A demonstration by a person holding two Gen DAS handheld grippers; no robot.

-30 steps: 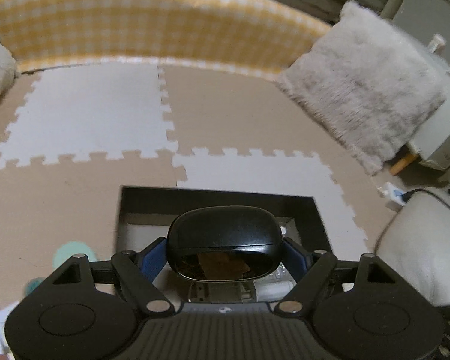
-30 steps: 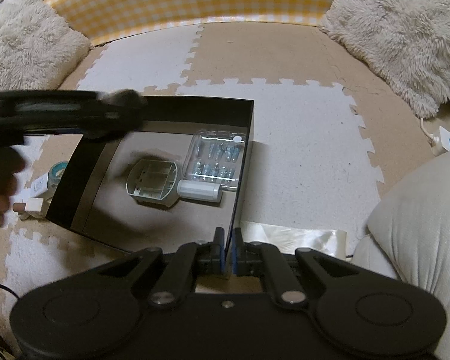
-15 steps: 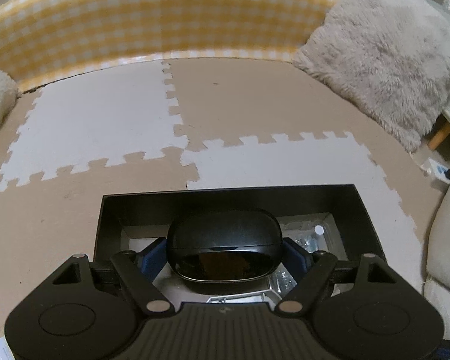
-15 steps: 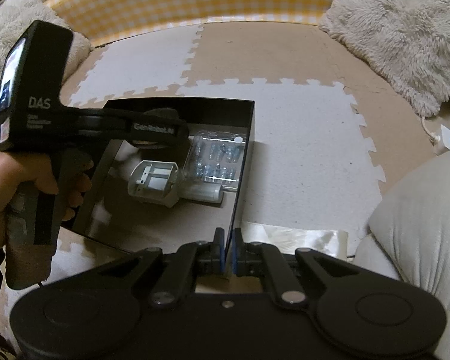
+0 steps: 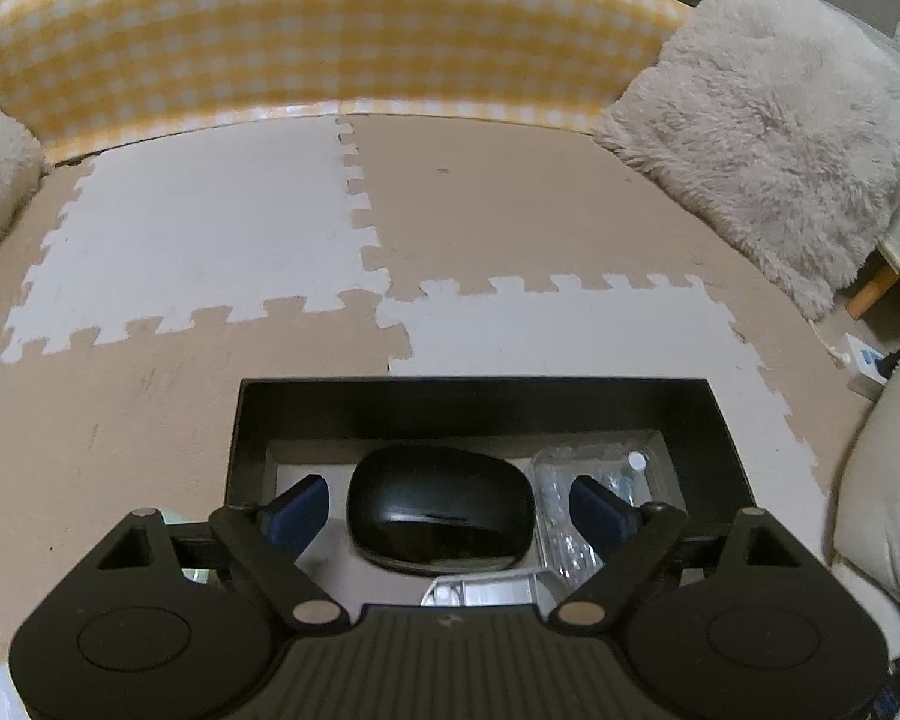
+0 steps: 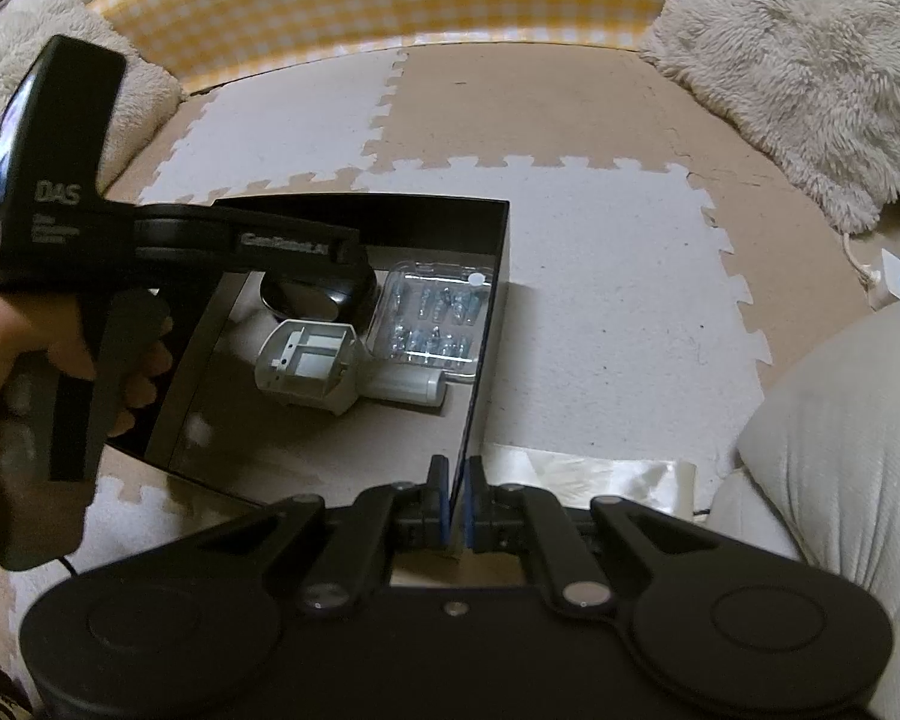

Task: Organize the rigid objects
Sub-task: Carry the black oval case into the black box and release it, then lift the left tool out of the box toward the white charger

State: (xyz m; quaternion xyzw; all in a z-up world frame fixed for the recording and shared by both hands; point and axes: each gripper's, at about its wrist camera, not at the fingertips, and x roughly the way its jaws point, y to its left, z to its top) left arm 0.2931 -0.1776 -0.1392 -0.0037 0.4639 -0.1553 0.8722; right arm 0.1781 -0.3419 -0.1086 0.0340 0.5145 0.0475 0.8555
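The floor mats (image 5: 498, 222) are beige and white, joined in a puzzle pattern. Behind them stands a barrier (image 5: 330, 42) with a yellow and white check pattern. The fluffy cushion (image 5: 768, 138) is light grey. The box (image 6: 492, 300) has glossy black walls and a pale grey bottom. Inside it, the oval case (image 5: 441, 516) is shiny black, the blister pack (image 6: 435, 315) is clear with bluish pieces, and the small holder (image 6: 306, 366) is grey-white. The left tongs (image 5: 450, 510) have dark blue pads (image 5: 297, 510) on a black body.

Tan-and-white puzzle-mat floor (image 5: 510, 210) bears a black box (image 5: 474, 405) lower centre and fluffy cushion (image 5: 768, 138) upper right.
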